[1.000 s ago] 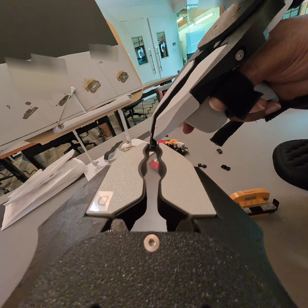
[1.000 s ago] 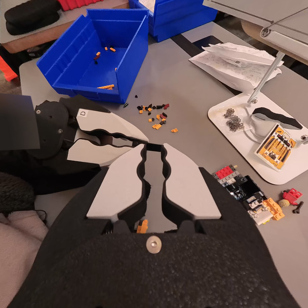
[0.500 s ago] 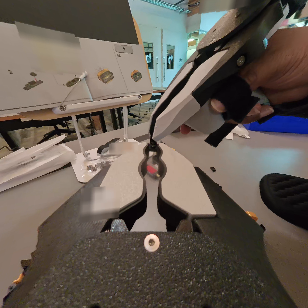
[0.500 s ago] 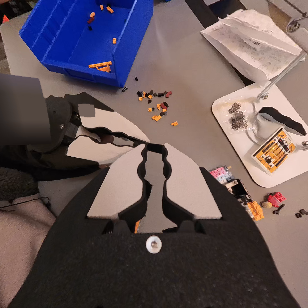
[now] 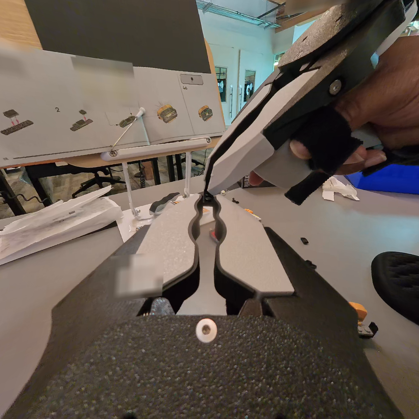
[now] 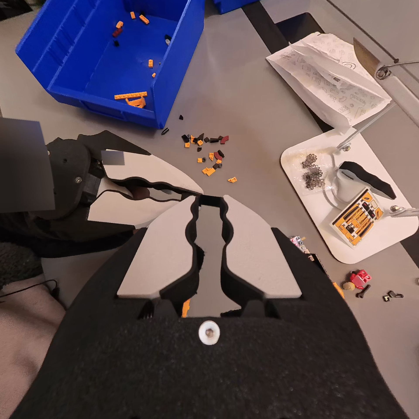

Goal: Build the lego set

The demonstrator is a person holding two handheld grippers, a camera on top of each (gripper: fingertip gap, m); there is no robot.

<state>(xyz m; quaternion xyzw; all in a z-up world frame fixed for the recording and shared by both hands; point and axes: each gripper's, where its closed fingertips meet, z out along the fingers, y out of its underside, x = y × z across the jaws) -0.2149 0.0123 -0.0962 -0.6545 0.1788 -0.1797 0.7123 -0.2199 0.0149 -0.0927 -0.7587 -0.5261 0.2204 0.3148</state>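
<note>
Since a second ago both grippers have swung together, tips joined, so mating is judged ongoing, not seated. The left gripper (image 5: 207, 200) jaws are clenched on a small black lego piece (image 5: 206, 199), while the right gripper (image 6: 209, 201) jaws grasp a flat black plate (image 6: 209, 201) held above the grey counter (image 6: 238, 108). Hard glossy studs; loose orange and black pieces (image 6: 207, 154) lie well apart.

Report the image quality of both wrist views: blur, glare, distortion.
Left wrist view: strong wide-angle bending, instruction booklet slightly soft at the left edge, bright windows behind, black piece at the left gripper tips sharp. Right wrist view: dimmer and warmer, blue bin a little blurred, sheen on the grey table.
</note>
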